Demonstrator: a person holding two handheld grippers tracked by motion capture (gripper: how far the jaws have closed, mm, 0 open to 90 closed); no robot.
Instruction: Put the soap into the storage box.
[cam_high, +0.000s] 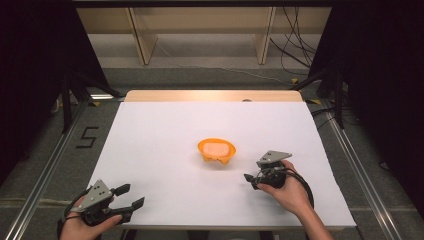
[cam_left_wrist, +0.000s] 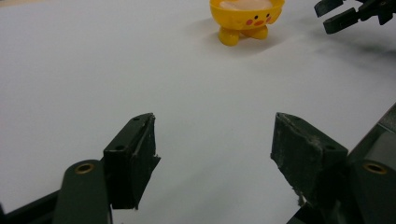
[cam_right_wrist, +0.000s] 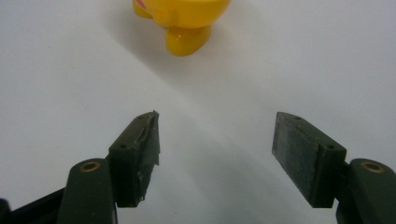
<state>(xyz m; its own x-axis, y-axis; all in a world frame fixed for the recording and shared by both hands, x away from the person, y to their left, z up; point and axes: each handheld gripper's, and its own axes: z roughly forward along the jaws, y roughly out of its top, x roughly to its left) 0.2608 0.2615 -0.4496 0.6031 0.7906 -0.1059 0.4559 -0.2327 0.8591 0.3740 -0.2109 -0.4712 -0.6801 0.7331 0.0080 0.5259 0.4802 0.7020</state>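
A small yellow bowl (cam_high: 216, 151) with stubby feet and a painted face stands near the middle of the white table, pale pink stuff inside it. In the left gripper view the bowl (cam_left_wrist: 246, 18) is far ahead at the top. In the right gripper view the bowl (cam_right_wrist: 184, 21) stands close ahead of the jaws. My left gripper (cam_high: 129, 196) rests open at the table's near left corner, nothing between its jaws (cam_left_wrist: 212, 144). My right gripper (cam_high: 251, 180) is open just right of the bowl and nearer to me, apart from it and holding nothing (cam_right_wrist: 215, 140).
The white sheet (cam_high: 165, 150) covers the table, with a wooden strip (cam_high: 212, 95) at the far edge. Metal rails (cam_high: 45, 170) run along both sides on the floor. Cables (cam_high: 292, 45) lie on the floor beyond the table. My right gripper (cam_left_wrist: 348, 14) also appears in the left gripper view.
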